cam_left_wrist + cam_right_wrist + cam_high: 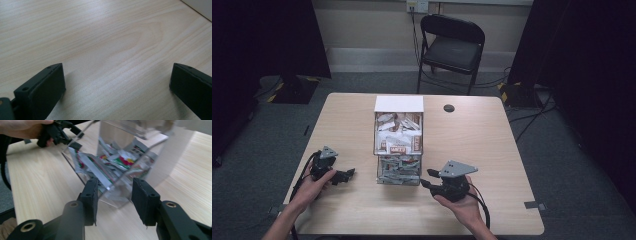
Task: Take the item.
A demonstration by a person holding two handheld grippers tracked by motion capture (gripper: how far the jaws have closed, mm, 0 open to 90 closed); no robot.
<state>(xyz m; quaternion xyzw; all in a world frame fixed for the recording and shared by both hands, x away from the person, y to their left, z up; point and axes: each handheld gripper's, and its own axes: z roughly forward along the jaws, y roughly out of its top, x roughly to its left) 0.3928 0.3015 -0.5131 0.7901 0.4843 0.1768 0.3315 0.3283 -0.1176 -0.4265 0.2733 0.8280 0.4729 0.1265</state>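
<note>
Both grippers are open-fingered and empty; steer the right gripper [113,200] squarely onto one sachet [96,171] in the clear dispenser [398,147], left gripper [343,176] idle.

- A lab or recording room: black curtains [267,35] on both sides.
- Grey carpet [252,150], taped cables [532,117].
- A lone desk [482,145]; folding chair [452,47] beyond its far edge.

My left gripper [346,175] sits low in my left hand [314,186], its two black jaws spread wide apart with nothing between them. My right gripper [113,192] lies cradled in my right hand [462,200], palm up beneath it, pointing toward my left side, jaws partly parted and closed on nothing. Both forearms come in from the near edge, well apart.
</note>
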